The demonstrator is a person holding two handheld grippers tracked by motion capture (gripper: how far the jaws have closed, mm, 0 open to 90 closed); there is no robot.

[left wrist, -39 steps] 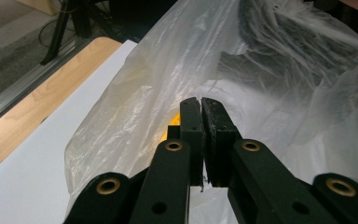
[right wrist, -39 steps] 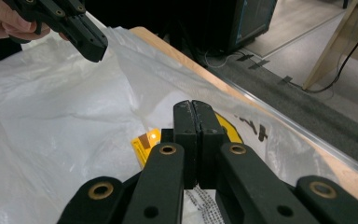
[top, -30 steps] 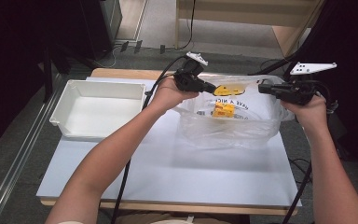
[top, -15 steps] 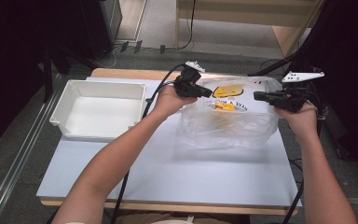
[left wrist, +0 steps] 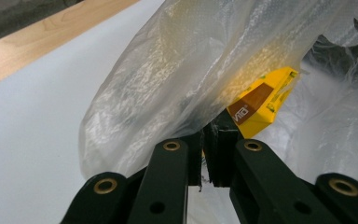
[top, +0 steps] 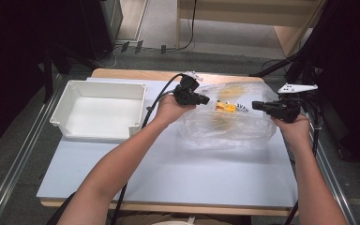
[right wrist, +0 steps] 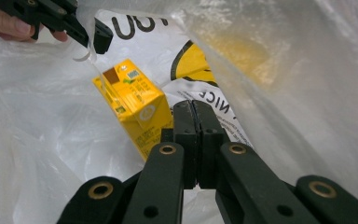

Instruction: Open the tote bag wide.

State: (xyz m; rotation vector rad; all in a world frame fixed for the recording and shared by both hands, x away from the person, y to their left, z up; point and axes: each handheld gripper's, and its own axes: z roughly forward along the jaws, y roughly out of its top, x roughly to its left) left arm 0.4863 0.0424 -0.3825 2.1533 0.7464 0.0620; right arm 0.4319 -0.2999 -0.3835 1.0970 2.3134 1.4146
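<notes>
A clear plastic bag (top: 229,129) with a yellow print lies on the white table, its mouth held apart by both grippers. Inside it rests a yellow drink carton (top: 226,107) (left wrist: 261,100) (right wrist: 135,105). My left gripper (top: 202,99) (left wrist: 209,140) is shut on the bag's left rim, with thin film (left wrist: 168,84) pinched between its jaws. My right gripper (top: 257,106) (right wrist: 196,116) is shut on the bag's right rim, jaws pressed together just beside the carton. The left gripper (right wrist: 81,30) also appears far off at the top left of the right gripper view.
An empty white tray (top: 70,101) stands at the left of the table (top: 168,173). A wooden strip (top: 136,74) runs along the far edge. Cables trail from both grippers, and dark stands rise at the right.
Both grippers have come down with the bag. It hung higher before and now slumps wider on the table, with the carton lower inside it.
</notes>
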